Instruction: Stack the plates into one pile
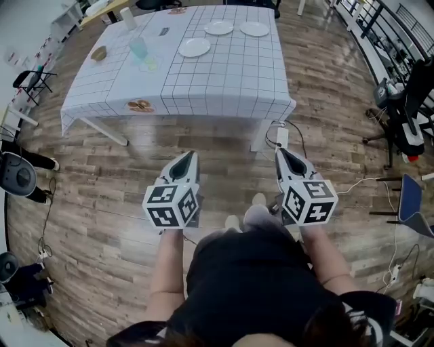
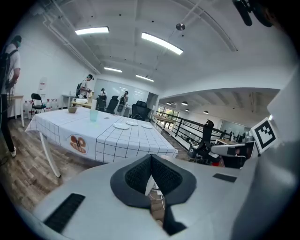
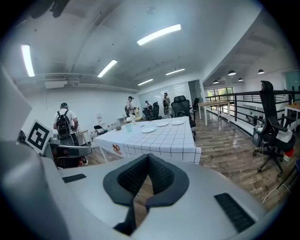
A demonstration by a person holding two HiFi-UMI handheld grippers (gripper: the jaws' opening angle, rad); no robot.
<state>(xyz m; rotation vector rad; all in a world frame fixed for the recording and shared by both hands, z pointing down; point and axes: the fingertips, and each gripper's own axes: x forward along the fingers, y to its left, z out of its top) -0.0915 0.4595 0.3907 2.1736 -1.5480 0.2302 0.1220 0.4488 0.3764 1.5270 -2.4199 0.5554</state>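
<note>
Three white plates lie apart on the checked tablecloth: one (image 1: 194,47) nearer the middle, one (image 1: 219,28) behind it and one (image 1: 254,28) at the far right. They also show small as plates (image 2: 122,125) in the left gripper view and plates (image 3: 149,130) in the right gripper view. My left gripper (image 1: 189,156) and right gripper (image 1: 279,152) hang over the wooden floor, well short of the table. Both are shut with nothing between their jaws.
The table (image 1: 224,88) also carries a pale green cup (image 1: 138,47), a bowl (image 1: 99,53) and a tall white cup (image 1: 128,17). A power strip and cables (image 1: 281,139) lie by the table leg. Office chairs (image 1: 407,112) stand right; people stand beyond the table (image 2: 85,86).
</note>
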